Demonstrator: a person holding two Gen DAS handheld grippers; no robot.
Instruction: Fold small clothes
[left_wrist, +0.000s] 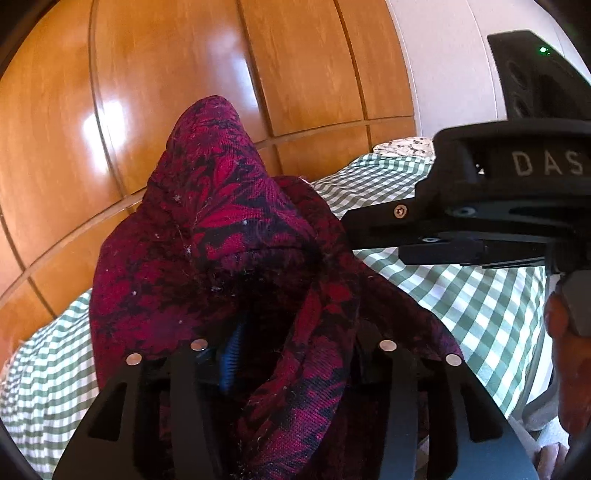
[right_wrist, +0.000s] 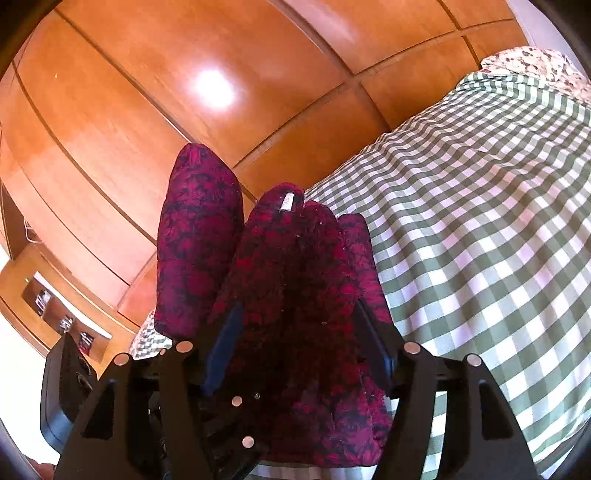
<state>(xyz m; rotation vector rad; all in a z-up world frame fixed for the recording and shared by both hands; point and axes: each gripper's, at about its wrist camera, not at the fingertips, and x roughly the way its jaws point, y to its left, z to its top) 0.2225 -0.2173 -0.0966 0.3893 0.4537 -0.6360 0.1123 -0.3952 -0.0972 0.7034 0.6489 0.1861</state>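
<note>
A small red and black patterned garment (left_wrist: 236, 236) is bunched up and lifted above the bed. My left gripper (left_wrist: 295, 354) is shut on it; cloth spills between and over the fingers and hides the pads. My right gripper (right_wrist: 295, 332) is shut on the same garment (right_wrist: 295, 280), which hangs in folds with a white label (right_wrist: 287, 201) at its top. The right gripper's black body (left_wrist: 498, 206) shows in the left wrist view, close on the right. The left gripper's body (right_wrist: 66, 387) shows at the lower left of the right wrist view.
A bed with a green and white checked sheet (right_wrist: 480, 236) lies below and to the right. A floral pillow (right_wrist: 535, 62) sits at its far end. Glossy wooden wardrobe doors (right_wrist: 184, 92) stand close behind. A shelf with small items (right_wrist: 62, 317) is at the left.
</note>
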